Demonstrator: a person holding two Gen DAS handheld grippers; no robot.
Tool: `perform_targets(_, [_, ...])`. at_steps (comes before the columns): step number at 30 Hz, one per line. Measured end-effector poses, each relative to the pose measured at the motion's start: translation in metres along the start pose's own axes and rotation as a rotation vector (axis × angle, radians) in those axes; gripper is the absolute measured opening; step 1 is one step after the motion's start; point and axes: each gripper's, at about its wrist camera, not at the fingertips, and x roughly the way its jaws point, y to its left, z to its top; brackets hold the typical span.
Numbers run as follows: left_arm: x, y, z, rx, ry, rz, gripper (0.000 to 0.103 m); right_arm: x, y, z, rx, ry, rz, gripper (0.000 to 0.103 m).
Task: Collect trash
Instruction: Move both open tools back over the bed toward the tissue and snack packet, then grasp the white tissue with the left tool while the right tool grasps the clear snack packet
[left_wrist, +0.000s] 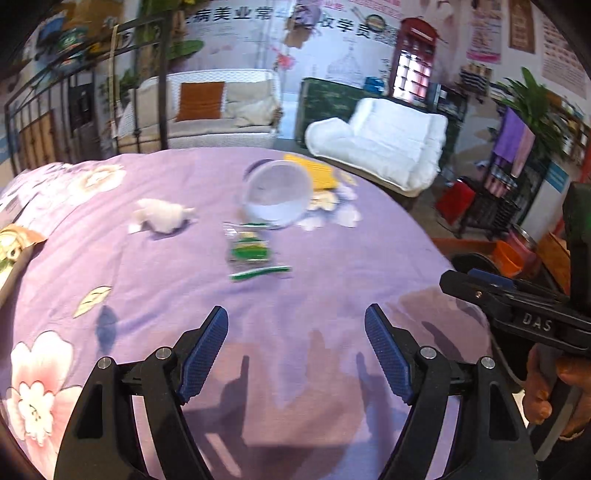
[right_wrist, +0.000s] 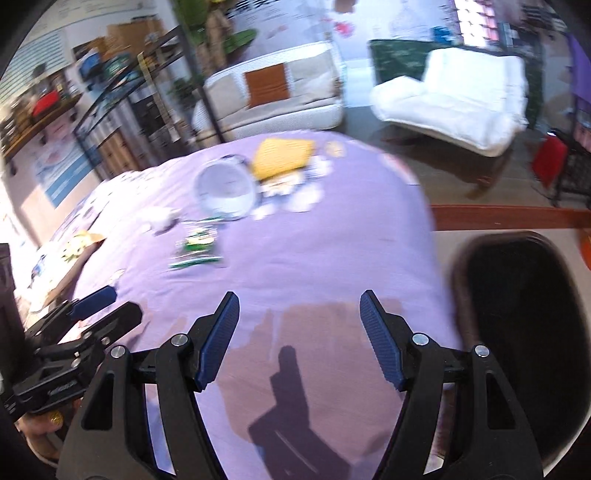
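step: approach, nothing picked | left gripper (left_wrist: 295, 347) jaws wide, empty | right gripper (right_wrist: 299, 332) jaws wide, empty | next: reach green wrapper (left_wrist: 251, 251) on bed (left_wrist: 332, 266)

Left gripper (left_wrist: 296, 325) and right gripper (right_wrist: 299, 309): black frames, blue ribbed pads (left_wrist: 205, 354), silver screws; "DAS" marking is seen.

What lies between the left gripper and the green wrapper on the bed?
Only bare purple sheet separates the left gripper from the green wrapper, seen in the left wrist view.
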Motion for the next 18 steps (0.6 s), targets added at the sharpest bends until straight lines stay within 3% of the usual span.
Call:
perform_targets(7, [0.008, 0.061, 0.012, -0.058, 0.014, 0.082, 0.076, 0.052, 0.053, 0.021, -0.080, 0.093, 0.103, 0.069])
perform_targets(9, [0.013, 0.075, 0.017, -0.076, 0.020, 0.101, 0.076, 0.072, 0.066, 0.029, -0.089, 0.125, 0.125, 0.076])
perform_targets(18, [0.064, 0.126, 0.062, -0.143, 0.063, 0.136, 0.076, 0.152, 0.100, 0.053, -0.087, 0.268, 0.154, 0.078])
